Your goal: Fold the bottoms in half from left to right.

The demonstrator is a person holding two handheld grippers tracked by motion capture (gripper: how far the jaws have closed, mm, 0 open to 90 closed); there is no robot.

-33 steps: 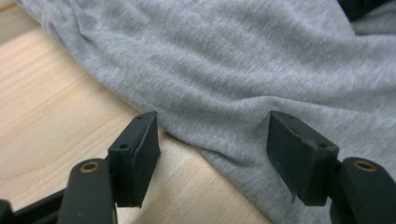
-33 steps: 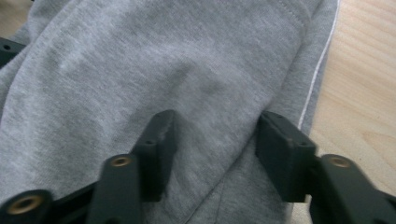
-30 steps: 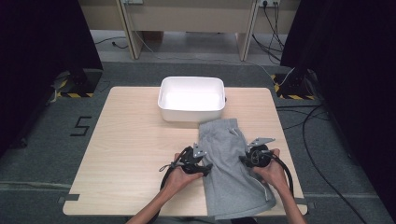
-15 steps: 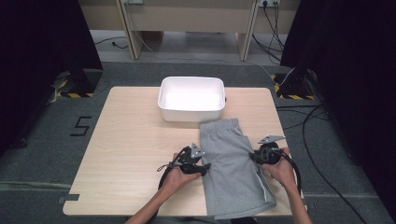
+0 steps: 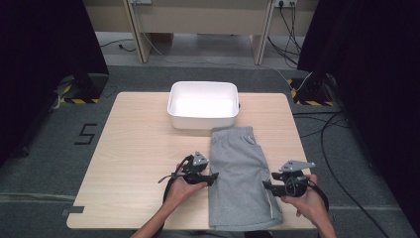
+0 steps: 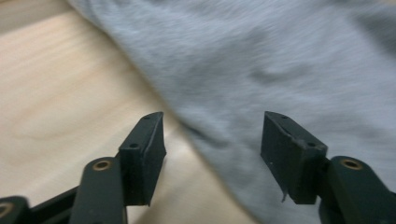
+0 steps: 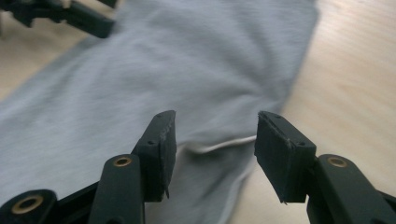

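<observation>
Flattening grey jersey shorts (image 5: 239, 173) folded lengthwise on the light wooden worktop (image 5: 133, 148), lying from 12 o'clock, just below the white rectangular plastic tub (image 5: 203, 104), down to the near edge at 6. Left gripper (image 5: 210, 177) sits at the cloth's 9 o'clock edge, jaws apart, gripping nothing. Right gripper (image 5: 267, 185) at 3 o'clock, jaws just been opening, hem probably released; the blur hides contact.
</observation>
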